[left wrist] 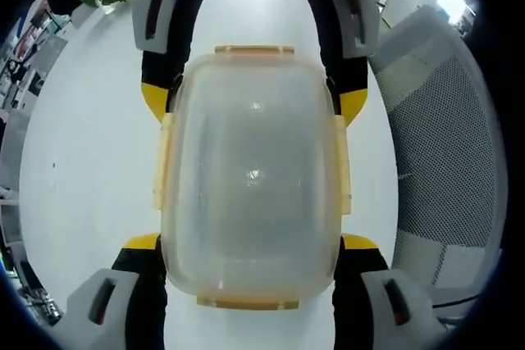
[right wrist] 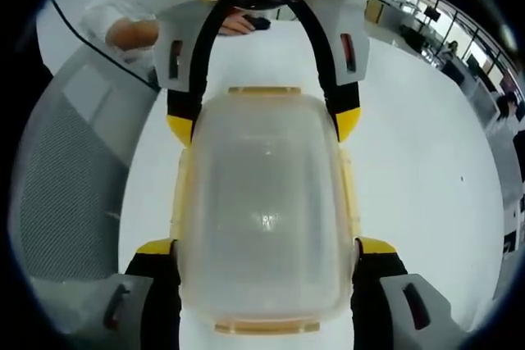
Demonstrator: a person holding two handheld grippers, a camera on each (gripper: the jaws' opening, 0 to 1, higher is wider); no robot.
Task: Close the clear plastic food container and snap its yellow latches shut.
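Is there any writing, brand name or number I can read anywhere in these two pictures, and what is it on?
None can be read.
Clear plastic food container with yellow latches: no legible print or embossing.
White table: bare of text.
Grey mesh chair: no label visible.

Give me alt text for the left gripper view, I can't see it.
A clear plastic food container with yellow latches lies on a white table, held between two claws: the left claw straddling its near end, the right claw straddling its far end. A mesh chair stands alongside.
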